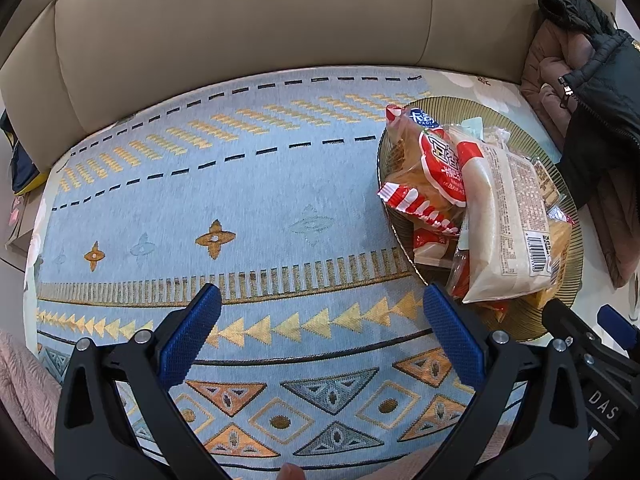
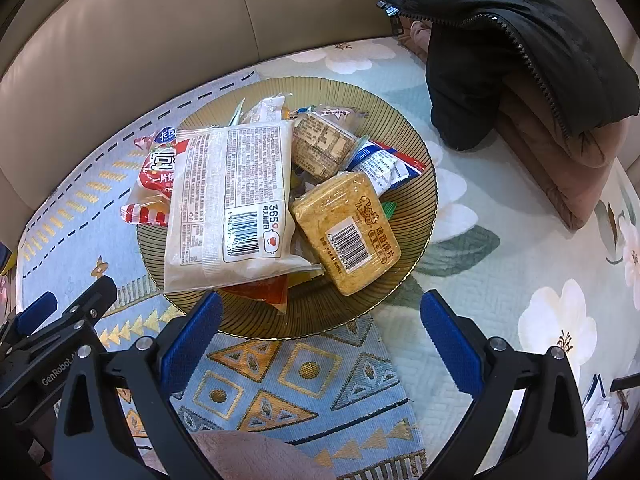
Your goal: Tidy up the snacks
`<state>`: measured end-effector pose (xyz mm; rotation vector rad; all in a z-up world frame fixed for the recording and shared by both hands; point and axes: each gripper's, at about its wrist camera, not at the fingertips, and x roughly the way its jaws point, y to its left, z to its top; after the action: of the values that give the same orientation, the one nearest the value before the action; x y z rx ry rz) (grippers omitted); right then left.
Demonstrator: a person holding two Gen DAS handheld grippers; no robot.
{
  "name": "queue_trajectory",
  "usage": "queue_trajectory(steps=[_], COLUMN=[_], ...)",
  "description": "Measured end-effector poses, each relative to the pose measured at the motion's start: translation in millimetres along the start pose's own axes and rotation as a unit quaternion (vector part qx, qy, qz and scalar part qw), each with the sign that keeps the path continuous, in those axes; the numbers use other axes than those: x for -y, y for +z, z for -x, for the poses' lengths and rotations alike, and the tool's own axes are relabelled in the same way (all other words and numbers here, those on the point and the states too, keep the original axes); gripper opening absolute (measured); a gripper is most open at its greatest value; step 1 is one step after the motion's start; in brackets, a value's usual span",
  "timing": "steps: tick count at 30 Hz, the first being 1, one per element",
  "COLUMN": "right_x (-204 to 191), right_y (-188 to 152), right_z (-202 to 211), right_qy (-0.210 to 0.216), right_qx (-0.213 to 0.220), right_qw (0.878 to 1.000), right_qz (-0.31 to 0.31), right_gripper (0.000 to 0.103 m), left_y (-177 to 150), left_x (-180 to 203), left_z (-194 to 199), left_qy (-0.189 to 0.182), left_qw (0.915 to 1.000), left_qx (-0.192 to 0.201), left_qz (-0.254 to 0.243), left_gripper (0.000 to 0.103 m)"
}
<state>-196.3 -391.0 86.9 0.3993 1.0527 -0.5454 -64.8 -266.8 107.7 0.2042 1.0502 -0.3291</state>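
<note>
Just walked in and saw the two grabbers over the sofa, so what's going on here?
A person is holding a two-finger gripper in each hand over a sofa seat, sorting snacks. Both the left gripper and the right gripper are open and hold nothing. The snacks are piled in a ribbed glass plate: a large white bread bag on top, a red and white packet beside it, and a yellow cake pack. The plate sits at the edge of a blue patterned mat. Nothing is picked up yet.
</note>
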Motion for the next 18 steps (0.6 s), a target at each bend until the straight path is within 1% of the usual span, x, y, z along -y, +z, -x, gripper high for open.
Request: queue_trajectory(steps=[18], right_x=[-0.3], right_y=[0.7], right_z=[-3.1], right_qy=[0.001], right_qx=[-0.004], right_qw=[1.0], right_qz=[0.003], right_gripper=[0.098], left_y=[-1.5], left_x=[1.0], left_z=[-4.3], left_qy=[0.01], left_qw=[0.9999], left_qx=[-0.005], left_qz=[0.0], left_gripper=[0.1])
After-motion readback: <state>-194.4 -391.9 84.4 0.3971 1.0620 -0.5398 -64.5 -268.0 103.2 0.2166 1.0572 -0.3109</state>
